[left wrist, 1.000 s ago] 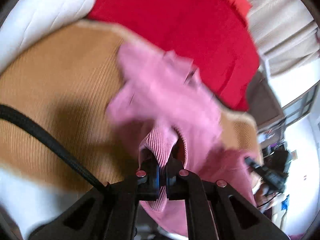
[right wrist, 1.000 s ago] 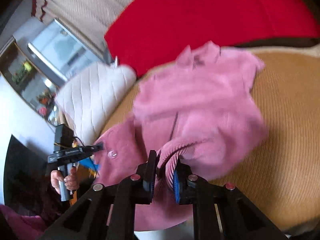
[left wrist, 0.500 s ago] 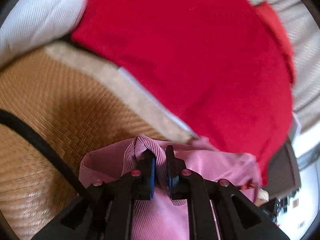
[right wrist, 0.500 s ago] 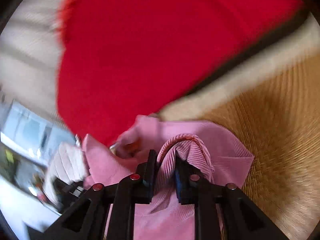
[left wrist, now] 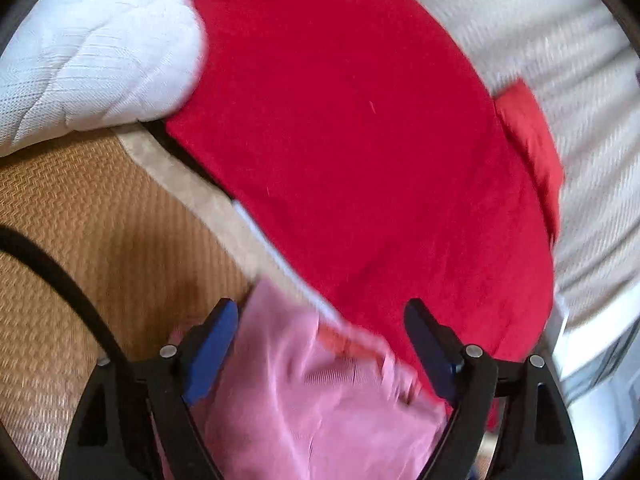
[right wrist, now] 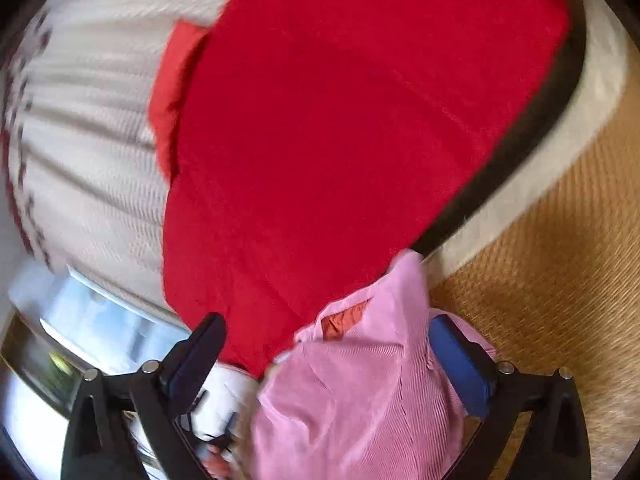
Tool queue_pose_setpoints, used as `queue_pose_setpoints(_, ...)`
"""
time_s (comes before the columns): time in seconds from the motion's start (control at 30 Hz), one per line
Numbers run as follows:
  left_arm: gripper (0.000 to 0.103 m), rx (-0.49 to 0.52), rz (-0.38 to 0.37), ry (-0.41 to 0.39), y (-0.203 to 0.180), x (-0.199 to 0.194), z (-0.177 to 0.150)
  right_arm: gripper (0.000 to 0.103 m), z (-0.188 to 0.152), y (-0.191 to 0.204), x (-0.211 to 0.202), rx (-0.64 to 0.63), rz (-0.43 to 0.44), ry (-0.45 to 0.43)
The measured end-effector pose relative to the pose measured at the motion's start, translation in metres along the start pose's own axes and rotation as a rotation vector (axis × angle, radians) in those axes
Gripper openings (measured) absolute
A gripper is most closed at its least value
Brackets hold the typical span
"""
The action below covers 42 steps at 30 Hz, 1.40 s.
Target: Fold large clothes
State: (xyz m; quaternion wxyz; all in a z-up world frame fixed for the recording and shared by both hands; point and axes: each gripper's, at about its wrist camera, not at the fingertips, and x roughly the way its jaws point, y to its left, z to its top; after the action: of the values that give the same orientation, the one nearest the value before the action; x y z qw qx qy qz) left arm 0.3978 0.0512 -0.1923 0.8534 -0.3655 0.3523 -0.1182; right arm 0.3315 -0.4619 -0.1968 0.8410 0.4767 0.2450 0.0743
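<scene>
Both grippers stand with their fingers spread wide, gripping nothing. Seen from the left wrist, the left gripper [left wrist: 320, 328] has its blue-padded fingers [left wrist: 210, 350] far apart; outside the left finger a black cable [left wrist: 68, 286] curves over the woven tan mat [left wrist: 100, 216]. Between the fingers lies the pink corduroy garment [left wrist: 304, 408], blurred, its far edge just past the fingertips, touching neither pad as far as can be told. Beyond the tips a red cushion [left wrist: 352, 132] fills the middle, with a white quilted pillow [left wrist: 92, 52] off to the left and pale curtain fabric [left wrist: 592, 120] to the right. Seen from the right wrist, the right gripper [right wrist: 326, 326] is likewise wide open; the same garment [right wrist: 360, 396] lies between its fingers, bunched against the right finger [right wrist: 460, 360], reaching past the tips to the cushion [right wrist: 340, 120]. The mat [right wrist: 560, 280] lies right of that finger.
</scene>
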Motion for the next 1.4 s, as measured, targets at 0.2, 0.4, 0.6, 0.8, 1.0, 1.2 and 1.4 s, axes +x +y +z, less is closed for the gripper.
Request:
queue_pose_setpoints(0.2, 0.085, 0.262, 0.205, 0.106, -0.034, 0.002, -0.061, 0.064, -0.050, 0.054, 0.024, -0.289, -0.108, 0.186)
queue_pose_setpoints(0.4, 0.085, 0.349, 0.317, 0.148, -0.034, 0.003, -0.087, 0.063, -0.092, 0.080, 0.047, -0.452, -0.163, 0.304)
queue_pose_setpoints(0.6, 0.088, 0.512, 0.536, 0.202, -0.027, 0.040, -0.092, 0.058, -0.090, 0.031, 0.095, -0.347, -0.338, 0.418)
queue_pose_setpoints(0.8, 0.088, 0.415, 0.486, 0.139, -0.023, 0.019, -0.076, 0.058, -0.080, 0.043, 0.071, -0.349, -0.243, 0.328)
queue_pose_setpoints(1.0, 0.088, 0.403, 0.523, 0.148, -0.014, 0.033, -0.073, 0.059, -0.086, 0.057, 0.066, -0.398, -0.178, 0.339)
queue_pose_setpoints(1.2, 0.088, 0.360, 0.529, 0.136, -0.006, 0.039, -0.064, 0.060, -0.085, 0.065, 0.140, -0.440, -0.224, 0.429)
queue_pose_setpoints(1.4, 0.088, 0.239, 0.535, 0.091, 0.017, 0.040, -0.041, 0.058, -0.033, 0.051, 0.154, -0.378, -0.442, 0.120)
